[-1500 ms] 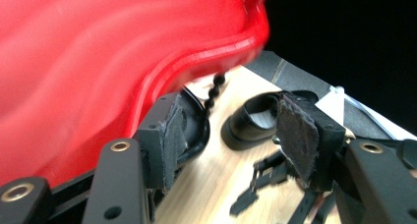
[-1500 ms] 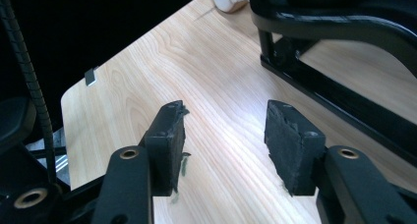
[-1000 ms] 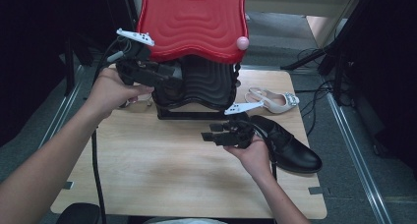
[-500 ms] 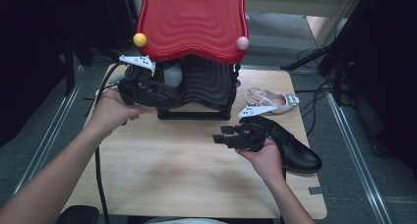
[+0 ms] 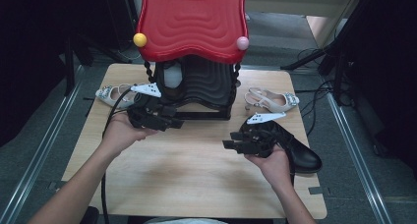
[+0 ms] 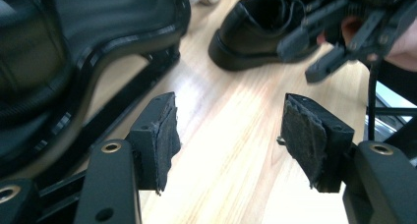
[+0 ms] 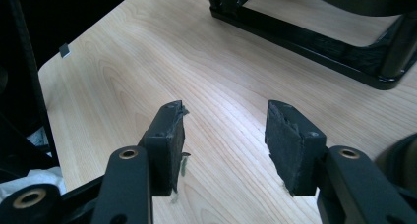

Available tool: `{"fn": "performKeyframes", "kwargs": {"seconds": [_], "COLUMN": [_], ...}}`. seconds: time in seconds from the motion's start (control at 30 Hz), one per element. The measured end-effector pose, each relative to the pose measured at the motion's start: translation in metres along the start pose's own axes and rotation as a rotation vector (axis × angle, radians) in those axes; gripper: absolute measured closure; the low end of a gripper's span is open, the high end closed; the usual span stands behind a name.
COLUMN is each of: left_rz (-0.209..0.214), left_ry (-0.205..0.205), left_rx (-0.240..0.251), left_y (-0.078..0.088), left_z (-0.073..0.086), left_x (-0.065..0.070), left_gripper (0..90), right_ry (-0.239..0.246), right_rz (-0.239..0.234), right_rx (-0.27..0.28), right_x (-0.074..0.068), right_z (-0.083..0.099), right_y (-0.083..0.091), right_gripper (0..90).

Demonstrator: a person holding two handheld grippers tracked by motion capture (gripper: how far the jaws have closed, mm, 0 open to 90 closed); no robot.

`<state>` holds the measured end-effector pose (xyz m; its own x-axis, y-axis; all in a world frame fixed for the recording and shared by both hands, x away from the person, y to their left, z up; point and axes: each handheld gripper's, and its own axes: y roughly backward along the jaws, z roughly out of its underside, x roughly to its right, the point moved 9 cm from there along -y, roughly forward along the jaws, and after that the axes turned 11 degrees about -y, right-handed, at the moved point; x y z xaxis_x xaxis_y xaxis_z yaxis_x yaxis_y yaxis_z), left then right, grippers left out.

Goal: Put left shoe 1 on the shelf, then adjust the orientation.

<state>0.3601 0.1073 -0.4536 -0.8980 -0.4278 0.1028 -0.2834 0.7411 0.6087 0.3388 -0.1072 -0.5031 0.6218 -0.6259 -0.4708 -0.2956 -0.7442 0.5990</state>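
Observation:
My left gripper [image 5: 173, 123] hovers low over the wooden table [image 5: 196, 180], just in front of the black base [image 5: 206, 94] of a red-topped rack [image 5: 192, 22]. Its jaws are open with nothing between them [image 6: 231, 121]. My right gripper [image 5: 232, 145] is held at the right front, pointing left, right beside a black leather shoe [image 5: 302, 155]. It is open too, with bare table between its pads [image 7: 226, 118]. In the left gripper view the black shoe [image 6: 255, 32] lies ahead, with the other gripper [image 6: 354, 22] next to it.
A white slingback sandal [image 5: 273, 101] lies right of the rack and another [image 5: 110, 95] lies left of it. A yellow ball [image 5: 140, 39] and a pink ball [image 5: 242, 43] sit on the red top's corners. The rack's black frame [image 7: 305, 37] crosses the right gripper view.
My left hand has come down from beside the rack to just above the table, which uncovers the left sandal and the yellow ball. My right hand has drifted a little right, alongside the black shoe.

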Motion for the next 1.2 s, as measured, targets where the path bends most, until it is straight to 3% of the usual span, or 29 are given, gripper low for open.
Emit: {"fn": "performKeyframes", "kwargs": {"seconds": [0.07, 0.17, 0.3, 0.47, 0.6, 0.7, 0.9, 1.0, 1.2], "left_rz": [-0.007, 0.01, 0.032, 0.017, 0.05, 0.048, 0.051, 0.058, 0.081], "left_ry": [0.007, 0.015, 0.034, 0.03, 0.073, 0.055, 0.053, 0.041, 0.055], "left_rx": [-0.004, -0.006, -0.015, -0.032, -0.047, -0.051, -0.005, -0.005, 0.003], "left_y": [-0.004, -0.008, -0.014, -0.018, -0.021, -0.02, -0.012, -0.01, -0.01], "left_z": [0.006, 0.014, 0.027, 0.041, 0.051, 0.054, 0.054, 0.057, 0.057], "left_x": [0.001, 0.003, 0.006, 0.008, 0.013, 0.016, 0.014, 0.013, 0.015], "left_gripper": [39.4, 40.4, 42.4, 48.0, 60.1, 70.7, 82.4, 83.3, 80.5], "right_ry": [0.0, -0.013, -0.028, -0.042, -0.036, -0.046, -0.069, -0.076, -0.122], "right_rz": [0.004, 0.031, 0.031, 0.03, 0.036, 0.042, 0.058, 0.072, 0.104], "right_rx": [0.007, 0.024, 0.017, 0.017, 0.022, 0.023, 0.037, 0.043, 0.05], "right_x": [0.002, 0.009, 0.014, 0.018, 0.02, 0.024, 0.031, 0.037, 0.056], "right_z": [0.0, 0.001, 0.003, 0.005, 0.005, 0.005, 0.004, 0.003, 0.001], "right_y": [0.004, 0.01, 0.012, 0.016, 0.018, 0.02, 0.029, 0.034, 0.042], "right_gripper": [51.1, 53.5, 53.3, 53.1, 53.0, 53.1, 53.0, 53.2, 53.5]}}
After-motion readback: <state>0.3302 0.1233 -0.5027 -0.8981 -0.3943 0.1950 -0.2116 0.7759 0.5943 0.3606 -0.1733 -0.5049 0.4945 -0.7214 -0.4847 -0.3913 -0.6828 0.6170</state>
